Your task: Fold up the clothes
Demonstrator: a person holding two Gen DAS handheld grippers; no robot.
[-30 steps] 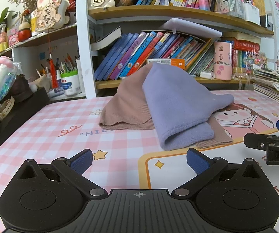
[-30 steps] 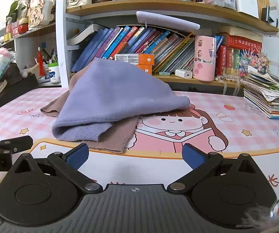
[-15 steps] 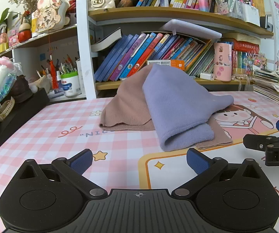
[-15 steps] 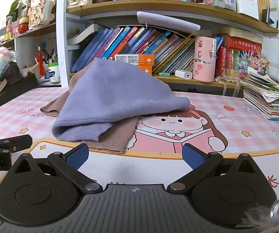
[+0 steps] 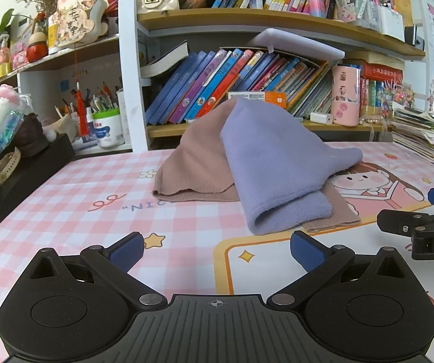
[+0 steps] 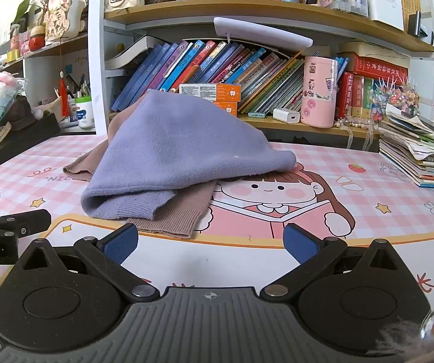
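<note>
Our left gripper [image 5: 217, 251] hovers low over the bench [image 5: 66, 199] with its blue-padded fingers [image 5: 126, 249] spread wide and nothing between them. Our right gripper [image 6: 211, 246] sits just beside it, fingers [image 6: 120, 246] likewise spread wide and empty; each gripper shows at the edge of the other's view, the right one [image 5: 419, 230] at the left camera's right edge and the left one [image 6: 8, 227] at the right camera's left edge.

Just ahead of both pairs of fingers lies the pile of clothes. A lilac knit garment [image 5: 277, 163] is heaped on top, humped up into a peak, with its ribbed hem rolled toward us near the front of the pile. Under it lies a tan-pink knit garment [image 5: 192, 166], spreading out to the left and poking out below the lilac hem at the front [image 6: 171, 214]. Neither garment touches our fingers.

The clothes rest on a pink checked mat [image 5: 75, 211] with stars and a cartoon girl [image 6: 277, 196] printed on it; the lilac piece overlaps the girl's head. Behind the pile a bookshelf [image 5: 247, 18] holds leaning books [image 5: 217, 81] and a pink cup [image 5: 345, 95]. A stack of magazines [image 6: 419, 157] lies on the bench to the right, and a pen pot [image 5: 106, 127] stands at the left.
</note>
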